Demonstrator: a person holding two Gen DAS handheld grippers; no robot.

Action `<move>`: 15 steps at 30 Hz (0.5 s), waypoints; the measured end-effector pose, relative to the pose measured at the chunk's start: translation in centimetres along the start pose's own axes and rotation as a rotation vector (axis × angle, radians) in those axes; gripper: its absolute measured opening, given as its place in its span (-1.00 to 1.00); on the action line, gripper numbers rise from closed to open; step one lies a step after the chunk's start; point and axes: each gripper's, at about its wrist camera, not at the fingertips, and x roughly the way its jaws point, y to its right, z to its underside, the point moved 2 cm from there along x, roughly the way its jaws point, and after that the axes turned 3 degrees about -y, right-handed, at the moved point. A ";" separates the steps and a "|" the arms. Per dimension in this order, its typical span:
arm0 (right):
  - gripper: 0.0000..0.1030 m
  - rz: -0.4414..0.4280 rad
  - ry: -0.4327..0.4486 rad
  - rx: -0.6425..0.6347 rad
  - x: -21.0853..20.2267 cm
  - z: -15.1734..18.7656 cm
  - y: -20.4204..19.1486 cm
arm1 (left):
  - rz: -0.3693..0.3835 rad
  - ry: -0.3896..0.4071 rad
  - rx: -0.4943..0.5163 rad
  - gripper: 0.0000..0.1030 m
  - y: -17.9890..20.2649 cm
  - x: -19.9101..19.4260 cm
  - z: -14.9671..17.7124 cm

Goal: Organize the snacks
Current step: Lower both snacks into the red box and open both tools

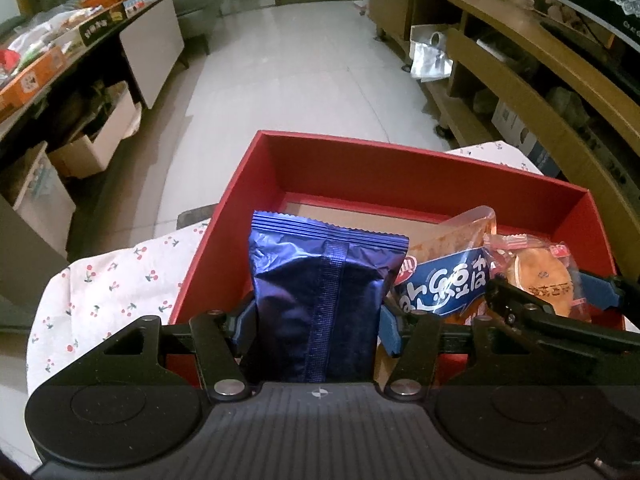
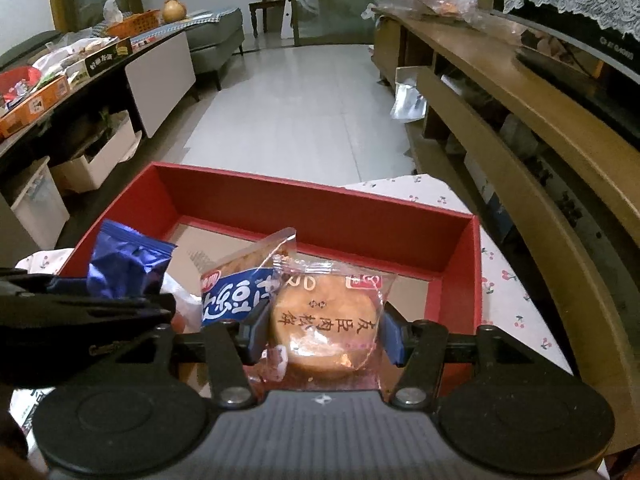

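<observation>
1. Snacks sit over a red box (image 1: 420,168) on a cherry-print cloth (image 1: 112,280).
2. Left tongs (image 1: 316,320) clamp a blue foil packet (image 1: 320,280) upright above the box's near edge.
3. Right tongs (image 2: 324,332) grip a clear-wrapped round pastry (image 2: 324,324).
4. Between them, an orange-and-blue bag (image 2: 236,292) leans in the box.

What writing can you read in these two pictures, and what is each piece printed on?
"友臣肉松饼": on the pastry wrapper.
On the blue-and-white snack packet: large white characters, partly covered, not readable.
On the dark box at far left: lettering too blurred.
On the blue foil packet: no print showing.
</observation>
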 end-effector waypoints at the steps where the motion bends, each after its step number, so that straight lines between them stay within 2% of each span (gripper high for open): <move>1: 0.23 0.002 0.004 0.000 -0.1 0.0 0.0 | 0.001 0.002 -0.002 0.32 0.0 -0.1 0.0; 5: 0.35 0.009 0.019 0.008 -0.5 -0.2 0.0 | -0.006 0.014 -0.013 0.36 -0.2 -0.5 -0.2; 15: 0.48 0.010 0.074 0.014 -2.2 -0.7 0.0 | 0.009 0.042 -0.042 0.43 -0.9 -2.0 -0.6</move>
